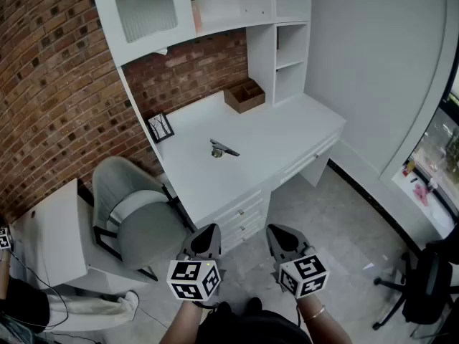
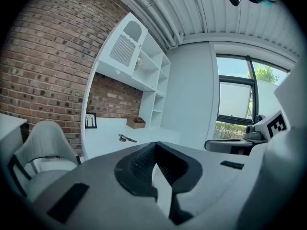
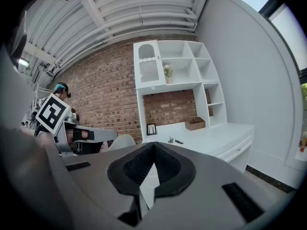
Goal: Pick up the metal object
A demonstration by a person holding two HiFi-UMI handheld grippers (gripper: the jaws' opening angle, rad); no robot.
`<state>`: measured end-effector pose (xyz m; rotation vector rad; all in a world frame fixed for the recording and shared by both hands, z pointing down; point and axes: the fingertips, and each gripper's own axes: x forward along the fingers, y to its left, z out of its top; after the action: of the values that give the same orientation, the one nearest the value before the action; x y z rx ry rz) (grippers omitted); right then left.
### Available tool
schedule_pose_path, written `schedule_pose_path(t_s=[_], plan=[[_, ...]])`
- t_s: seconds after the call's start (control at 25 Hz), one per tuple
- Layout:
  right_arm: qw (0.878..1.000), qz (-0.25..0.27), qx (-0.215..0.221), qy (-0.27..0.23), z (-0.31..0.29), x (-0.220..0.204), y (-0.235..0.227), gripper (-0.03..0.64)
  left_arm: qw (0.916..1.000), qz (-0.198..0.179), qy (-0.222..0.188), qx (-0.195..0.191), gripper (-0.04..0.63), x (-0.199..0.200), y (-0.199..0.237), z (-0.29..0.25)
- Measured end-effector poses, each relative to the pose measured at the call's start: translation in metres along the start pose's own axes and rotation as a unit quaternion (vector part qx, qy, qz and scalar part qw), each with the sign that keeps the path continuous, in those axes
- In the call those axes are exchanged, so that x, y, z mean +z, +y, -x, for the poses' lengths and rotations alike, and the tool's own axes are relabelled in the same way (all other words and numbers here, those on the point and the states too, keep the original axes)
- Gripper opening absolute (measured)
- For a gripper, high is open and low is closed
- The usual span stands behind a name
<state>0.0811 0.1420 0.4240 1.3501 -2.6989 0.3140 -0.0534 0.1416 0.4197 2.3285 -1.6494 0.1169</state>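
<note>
The metal object [image 1: 222,149], a small dark silvery piece, lies near the middle of the white desk [image 1: 287,131]. It shows small and far off in the left gripper view [image 2: 126,138] and in the right gripper view [image 3: 175,141]. Both grippers hang low over the floor in front of the desk, well short of the object. My left gripper [image 1: 206,236] is shut with nothing in it, its dark pads meeting at the tip [image 2: 154,146]. My right gripper [image 1: 280,235] is beside it, also shut and empty [image 3: 153,146].
A grey chair [image 1: 140,213] stands at the desk's left front corner. A wooden box [image 1: 244,95] and a small picture frame [image 1: 160,127] sit at the back of the desk under white shelves. A black office chair [image 1: 423,285] is at the far right, and a person [image 1: 21,307] at the far left.
</note>
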Motion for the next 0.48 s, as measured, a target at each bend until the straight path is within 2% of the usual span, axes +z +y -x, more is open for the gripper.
schedule_pose_path(t_s=[0.12, 0.28, 0.48], plan=[[1.0, -0.003, 0.002, -0.003, 0.001, 0.0, -0.003, 0.005, 1.0, -0.001, 0.0, 0.005, 0.009, -0.002, 0.0, -0.001], [1.0, -0.008, 0.007, -0.011, 0.004, 0.001, -0.004, 0.005, 0.9999, 0.015, -0.001, 0.007, 0.009, -0.002, 0.002, -0.001], [0.999, -0.019, 0.013, -0.022, 0.007, 0.006, -0.008, 0.005, 0.9979, 0.064, -0.01, 0.0, 0.011, 0.007, 0.006, -0.002]])
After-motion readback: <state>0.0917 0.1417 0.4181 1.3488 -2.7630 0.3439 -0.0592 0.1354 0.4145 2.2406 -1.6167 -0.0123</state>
